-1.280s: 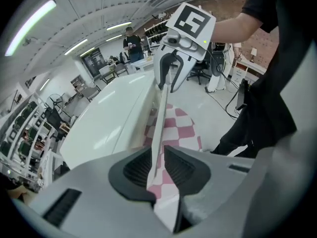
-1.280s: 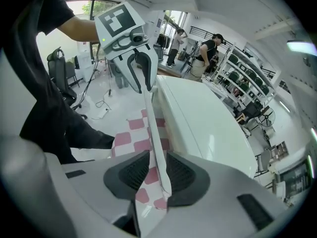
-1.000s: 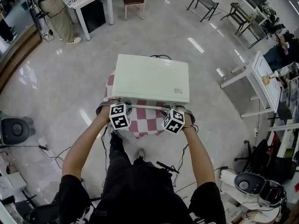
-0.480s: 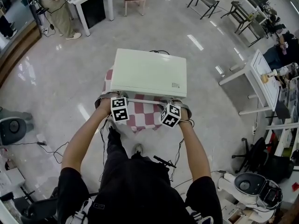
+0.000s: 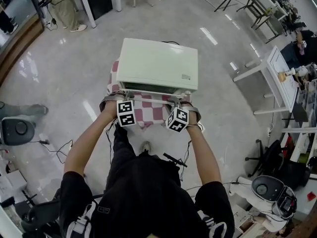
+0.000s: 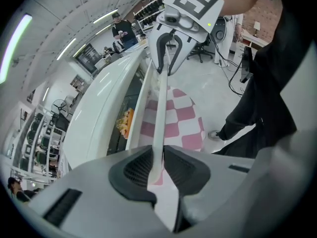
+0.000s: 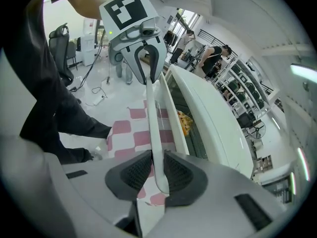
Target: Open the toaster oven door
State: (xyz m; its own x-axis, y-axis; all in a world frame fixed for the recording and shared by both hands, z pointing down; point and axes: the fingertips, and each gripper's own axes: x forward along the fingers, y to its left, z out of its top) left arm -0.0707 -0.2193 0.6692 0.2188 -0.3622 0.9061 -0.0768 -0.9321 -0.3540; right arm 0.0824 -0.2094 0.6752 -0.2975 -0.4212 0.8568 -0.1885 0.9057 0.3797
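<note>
Standing appliance: the cream toaster oven (image 5: 158, 66) covers most of a small stand. Its front faces the person, and only the stand's near edge is bare, which leaves the door room to swing down.
Stand cover: a red-and-white checked cloth (image 5: 148, 115) drapes over that near edge and hides the stand itself.
Door: the glass-fronted door (image 6: 134, 120) seems tipped slightly out at its top, so the opening looks begun but far from done.
Handle: a long pale handle bar (image 6: 159, 108) runs along the door's top edge, out over the cloth. It is gripped near both ends, probably so the pull stays even and the door does not twist.
Left gripper: the left gripper (image 6: 158, 165) points steeply down and is clamped narrow on the bar's left end. Its jaws have just been closing a touch tighter, with the bar between the pads.
Right gripper: the right gripper (image 7: 157, 170) mirrors it, its pads pressed on the bar's right end.
Food: a yellowish item (image 7: 184, 120) sits behind the glass; what it is cannot be told.
</note>
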